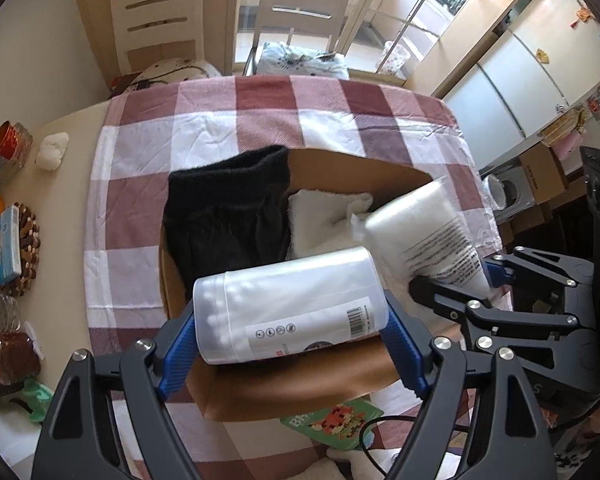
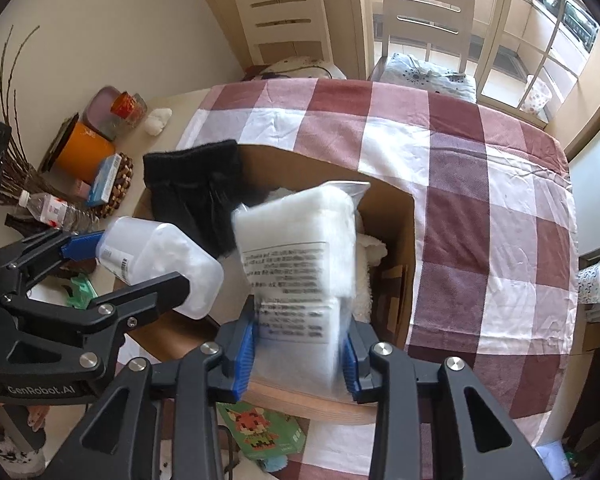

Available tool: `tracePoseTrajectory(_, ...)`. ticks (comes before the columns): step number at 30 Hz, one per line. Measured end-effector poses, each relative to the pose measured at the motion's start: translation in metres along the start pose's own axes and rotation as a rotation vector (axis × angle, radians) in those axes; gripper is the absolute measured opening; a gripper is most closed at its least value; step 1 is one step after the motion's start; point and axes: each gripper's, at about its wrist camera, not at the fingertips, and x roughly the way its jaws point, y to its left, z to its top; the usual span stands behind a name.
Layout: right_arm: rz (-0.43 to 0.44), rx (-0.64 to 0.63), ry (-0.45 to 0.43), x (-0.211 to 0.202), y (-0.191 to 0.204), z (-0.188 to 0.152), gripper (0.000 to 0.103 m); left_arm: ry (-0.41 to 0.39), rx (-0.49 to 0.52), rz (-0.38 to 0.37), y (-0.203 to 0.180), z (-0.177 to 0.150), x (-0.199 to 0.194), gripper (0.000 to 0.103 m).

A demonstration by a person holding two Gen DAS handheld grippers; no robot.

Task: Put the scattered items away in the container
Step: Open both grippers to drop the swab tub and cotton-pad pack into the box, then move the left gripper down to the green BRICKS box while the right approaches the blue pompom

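Observation:
An open cardboard box (image 1: 284,396) (image 2: 396,216) sits on a red-and-white checked tablecloth. A black cloth (image 1: 228,208) (image 2: 196,188) hangs over its left wall and a white fluffy towel (image 1: 324,216) (image 2: 370,248) lies inside. My left gripper (image 1: 292,344) (image 2: 140,268) is shut on a clear plastic tub of cotton swabs (image 1: 288,304) (image 2: 160,264), held sideways above the box's near edge. My right gripper (image 2: 300,348) (image 1: 456,280) is shut on a clear bag of white cotton pads (image 2: 300,248) (image 1: 424,232), held upright over the box's right half.
A green pixel-art card (image 1: 332,424) (image 2: 260,428) lies on the cloth in front of the box. To the left on the bare table stand an orange tin (image 2: 84,152), jars, a blue packet (image 1: 6,244) on a beaded mat, and a water bottle (image 2: 52,208). Chairs stand beyond the table.

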Motion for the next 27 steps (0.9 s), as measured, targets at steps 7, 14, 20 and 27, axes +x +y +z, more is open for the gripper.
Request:
tracePoseTrajectory(7, -0.047, 0.016, -0.004, -0.008, -0.004, -0.004, 0.051, 0.083, -0.031, 0.049, 0.003, -0.005, -0.001, 0.083)
tracePoseTrajectory(14, -0.045, 0.039, -0.020, -0.016, -0.007, -0.007, 0.051, 0.091, -0.005, 0.081, -0.007, 0.000, -0.012, 0.085)
tracePoseTrajectory(20, -0.042, 0.050, -0.034, -0.022, -0.009, -0.010, 0.051, 0.091, 0.003, 0.082, -0.011, 0.000, -0.016, 0.086)
tracePoseTrajectory(27, -0.036, 0.061, -0.052, -0.032, -0.007, -0.017, 0.051, 0.082, 0.004, 0.090, -0.014, -0.008, -0.023, 0.086)
